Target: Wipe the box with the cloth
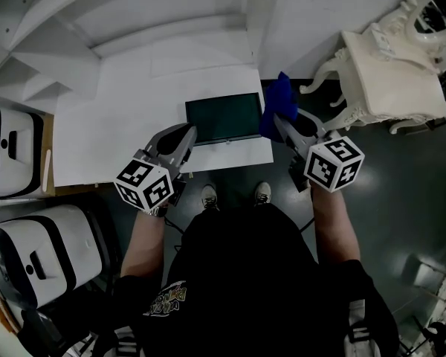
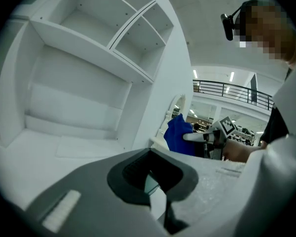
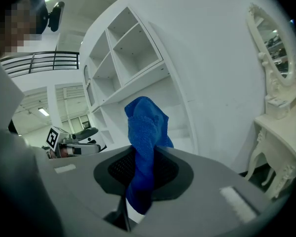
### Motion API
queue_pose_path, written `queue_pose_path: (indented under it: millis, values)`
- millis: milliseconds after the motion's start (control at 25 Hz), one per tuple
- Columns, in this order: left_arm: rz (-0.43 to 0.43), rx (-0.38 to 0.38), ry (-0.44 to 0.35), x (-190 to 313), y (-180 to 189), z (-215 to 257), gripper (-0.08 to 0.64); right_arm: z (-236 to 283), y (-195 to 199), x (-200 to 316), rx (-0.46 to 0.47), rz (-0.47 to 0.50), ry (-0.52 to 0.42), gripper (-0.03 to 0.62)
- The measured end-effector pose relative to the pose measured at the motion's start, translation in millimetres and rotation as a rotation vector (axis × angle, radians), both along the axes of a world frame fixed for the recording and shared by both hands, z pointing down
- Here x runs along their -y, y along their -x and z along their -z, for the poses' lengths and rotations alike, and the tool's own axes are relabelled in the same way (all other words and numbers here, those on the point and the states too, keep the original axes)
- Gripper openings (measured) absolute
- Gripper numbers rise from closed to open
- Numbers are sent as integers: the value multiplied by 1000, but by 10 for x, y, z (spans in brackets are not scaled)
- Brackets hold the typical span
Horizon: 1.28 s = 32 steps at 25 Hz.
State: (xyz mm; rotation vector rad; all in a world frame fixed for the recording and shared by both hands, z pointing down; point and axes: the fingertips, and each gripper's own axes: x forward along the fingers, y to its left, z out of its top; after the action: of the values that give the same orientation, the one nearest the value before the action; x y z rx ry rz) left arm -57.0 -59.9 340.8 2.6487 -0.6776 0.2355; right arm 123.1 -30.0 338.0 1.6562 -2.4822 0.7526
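A dark green flat box lies on the white surface, close to its front edge. My right gripper is shut on a blue cloth, which hangs bunched just right of the box, level with its right edge. In the right gripper view the cloth sticks up out of the closed jaws. My left gripper hovers at the box's left front corner, jaws together and holding nothing. The left gripper view looks past its jaws to the cloth and the right gripper.
White shelving rises behind the surface. An ornate cream dressing table stands at the right on the dark floor. Two white-and-black machines sit at the left. The person's shoes are right at the surface's front edge.
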Motion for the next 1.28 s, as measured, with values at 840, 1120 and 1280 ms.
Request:
queue_pose_path:
  millis: [840,1120,1280]
  values:
    - [3,20,97,-259,110,-370,2,-350,34,-326,11,-9,81,91]
    - [-17,21,116,-329,60,-419,2,-409,99,-385,11,6,94,91]
    - [-24,22,127,-355,31,-438,2,-461,103,-418,10,9,106,91]
